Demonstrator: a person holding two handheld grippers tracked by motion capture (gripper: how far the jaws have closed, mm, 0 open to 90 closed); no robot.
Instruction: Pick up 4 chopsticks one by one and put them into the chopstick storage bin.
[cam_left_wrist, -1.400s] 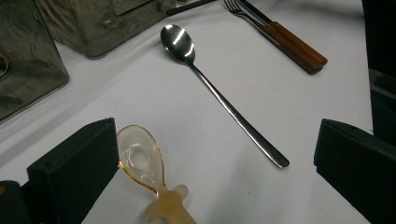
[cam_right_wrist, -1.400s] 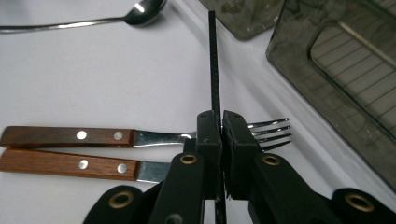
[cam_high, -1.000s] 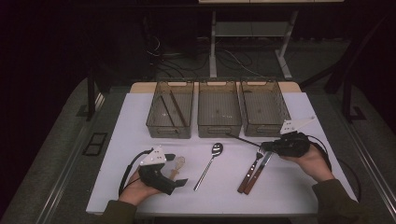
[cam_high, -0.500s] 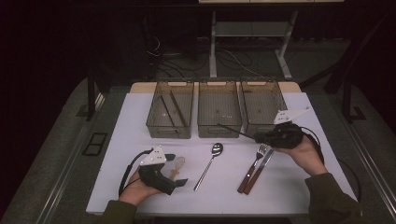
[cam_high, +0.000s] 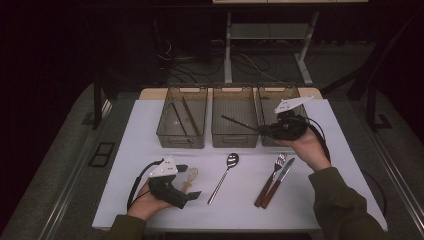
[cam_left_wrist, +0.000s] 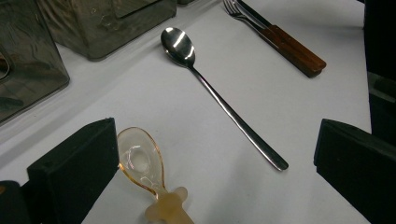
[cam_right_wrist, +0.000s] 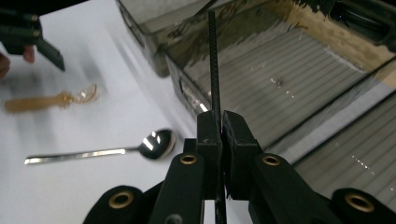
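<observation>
The right hand-held gripper (cam_high: 272, 130) is clenched on a black chopstick (cam_high: 240, 123), whose long axis points left over the middle bin (cam_high: 235, 141). The left hand-held gripper (cam_high: 187, 182) rests released beside the amber spoon (cam_high: 190, 177).

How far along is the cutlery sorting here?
Done: two dark sticks lie in the left mesh basket. In hand: the right gripper holds a thin black chopstick over the middle basket. Left: metal spoon, amber plastic spoon, fork, knife.

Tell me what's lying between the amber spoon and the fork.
The metal spoon lies between the amber spoon and the fork, seen in the high view.
</observation>
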